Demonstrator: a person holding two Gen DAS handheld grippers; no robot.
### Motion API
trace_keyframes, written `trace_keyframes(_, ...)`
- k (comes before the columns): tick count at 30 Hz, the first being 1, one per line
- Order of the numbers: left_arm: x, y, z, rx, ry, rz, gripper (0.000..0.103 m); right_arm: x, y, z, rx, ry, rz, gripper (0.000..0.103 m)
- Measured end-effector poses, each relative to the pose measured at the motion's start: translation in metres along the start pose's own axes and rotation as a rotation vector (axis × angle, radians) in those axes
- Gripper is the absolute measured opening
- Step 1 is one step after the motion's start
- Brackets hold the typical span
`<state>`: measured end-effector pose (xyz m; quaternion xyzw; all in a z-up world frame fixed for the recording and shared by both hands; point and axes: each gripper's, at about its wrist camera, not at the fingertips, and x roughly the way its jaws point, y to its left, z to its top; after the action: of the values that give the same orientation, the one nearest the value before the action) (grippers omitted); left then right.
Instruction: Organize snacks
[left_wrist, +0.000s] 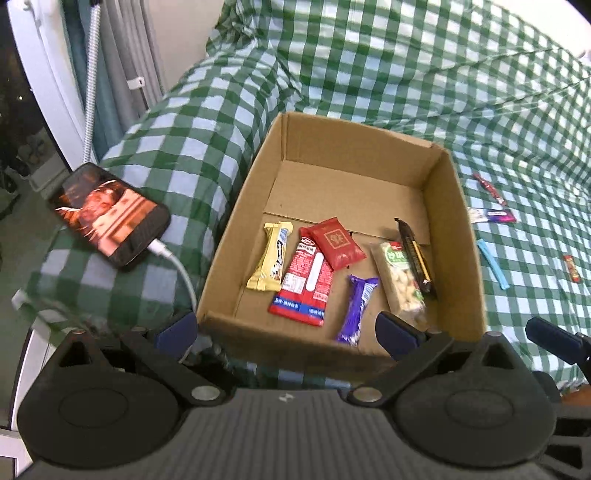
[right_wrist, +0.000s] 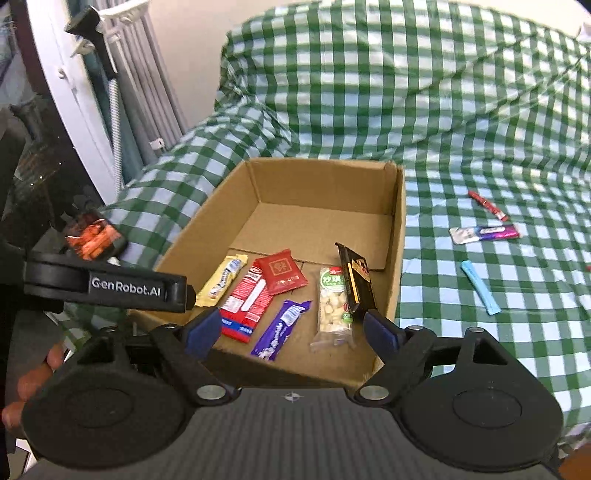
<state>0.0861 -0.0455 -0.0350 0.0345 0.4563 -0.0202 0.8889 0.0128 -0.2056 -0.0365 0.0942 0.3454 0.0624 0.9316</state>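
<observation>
Hand-held gripper (left_wrist: 286, 326) agape — snack box (left_wrist: 458, 236) beyond.

Brown cardboard box (left_wrist: 458, 236); green-and-white checked bedcover (left_wrist: 424, 74); red sachet (left_wrist: 337, 243), purple wrapper (left_wrist: 356, 308) and yellow wrapper (left_wrist: 271, 260) are held within; blue stick (left_wrist: 491, 264) is laid outside.

My left gripper (left_wrist: 284, 326): black ribbed body, two round discs, silver pivot screws, dark blue pads. Right gripper (right_wrist: 286, 328) built the same. Left one's side reads "GenRobot.AI" in white.
</observation>
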Motion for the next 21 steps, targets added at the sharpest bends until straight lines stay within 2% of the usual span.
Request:
trace_keyframes(9, -0.054, 0.003, -0.043, -0.001, -0.105, 0.027, 0.103, -0.058, 0.017, -0.03, -0.047, -0.082, -0.022, 0.089)
trace_keyframes(21, -0.099, 0.002, -0.071, 0.004, -0.202, 0.025, 0.103, -0.106, 0.03, -0.049, -0.091, -0.181, -0.033, 0.092)
